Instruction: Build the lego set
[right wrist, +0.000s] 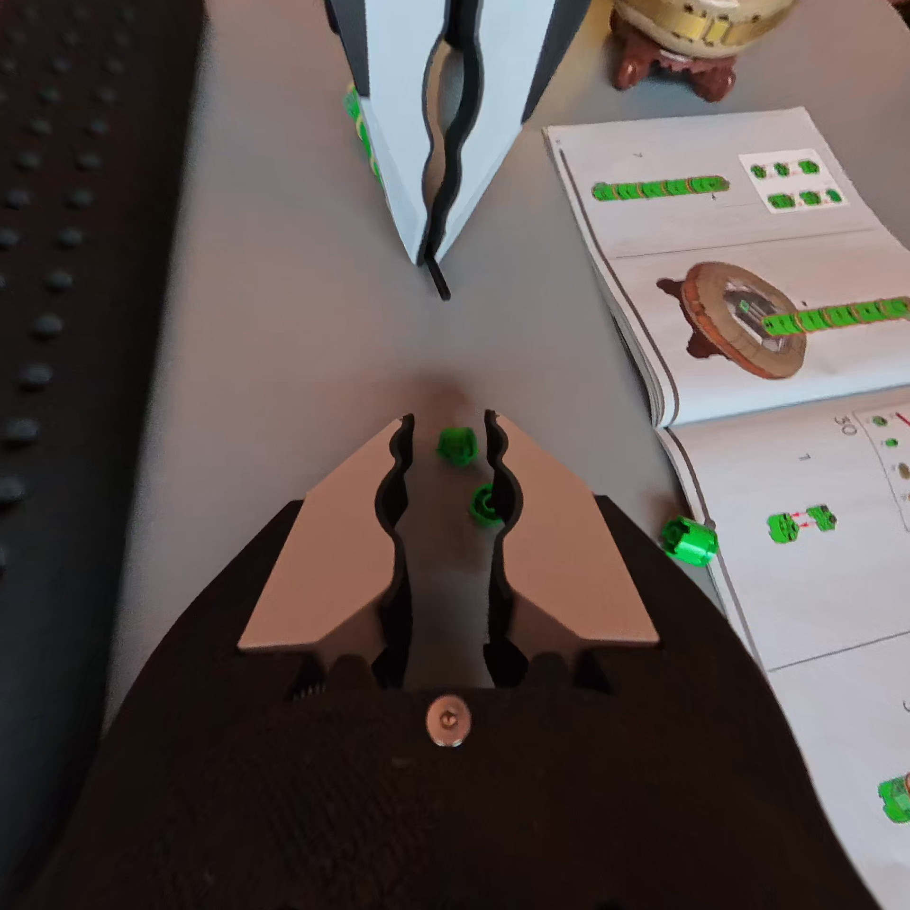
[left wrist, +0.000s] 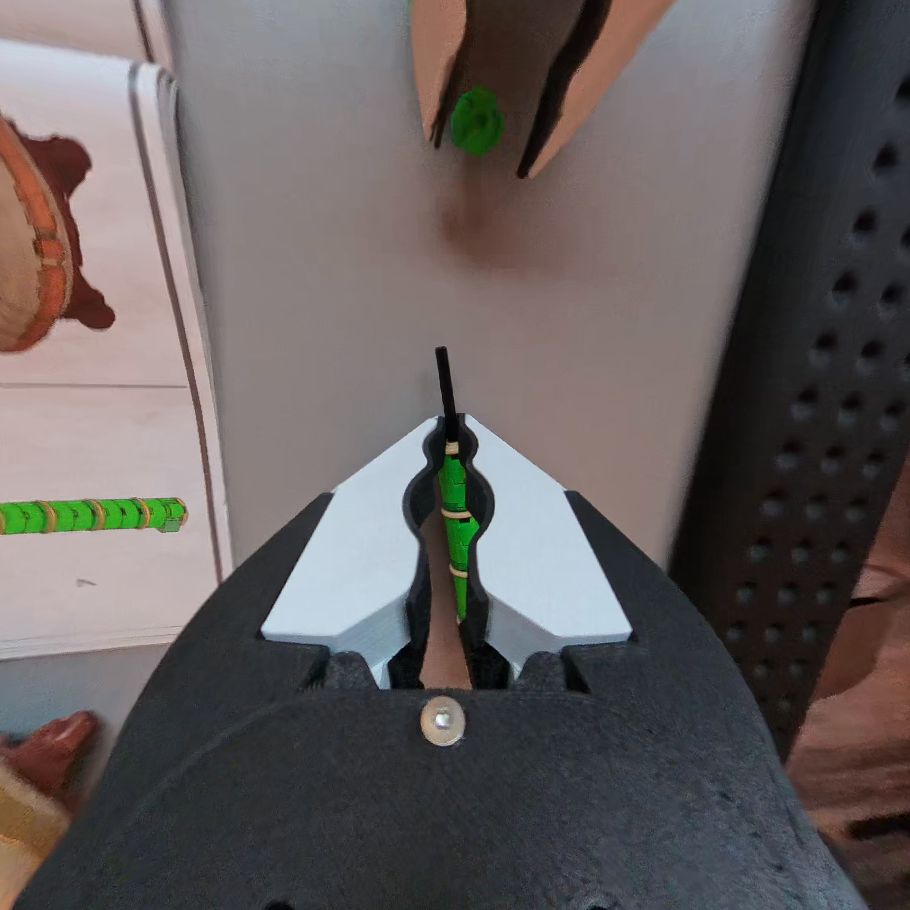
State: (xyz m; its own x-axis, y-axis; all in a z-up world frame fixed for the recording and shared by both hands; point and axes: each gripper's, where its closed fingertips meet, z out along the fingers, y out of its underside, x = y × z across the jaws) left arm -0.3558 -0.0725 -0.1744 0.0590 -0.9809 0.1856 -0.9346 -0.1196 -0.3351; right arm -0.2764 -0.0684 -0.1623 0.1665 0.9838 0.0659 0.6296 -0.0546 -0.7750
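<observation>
My left gripper (left wrist: 450, 418), with white fingers, is shut on a green bamboo stalk (left wrist: 455, 522) with tan rings. A thin black axle (left wrist: 445, 389) sticks out past the fingertips. The left gripper also shows at the top of the right wrist view (right wrist: 428, 256), pointing at my right gripper. My right gripper (right wrist: 449, 418), with tan fingers, is open low over the grey table. A small green round piece (right wrist: 457, 445) lies between its fingertips and looks untouched. It also shows in the left wrist view (left wrist: 476, 120). A second green piece (right wrist: 485, 507) sits against the right finger's inner side.
An open instruction booklet (right wrist: 788, 246) lies to the right, and a third green piece (right wrist: 689, 539) lies at its edge. A brown and gold round model (right wrist: 689, 49) stands at the back right. A black dotted mat (right wrist: 74, 295) borders the grey table (right wrist: 295, 344) on the left. My right fingertips sit around 9 cm from my left ones.
</observation>
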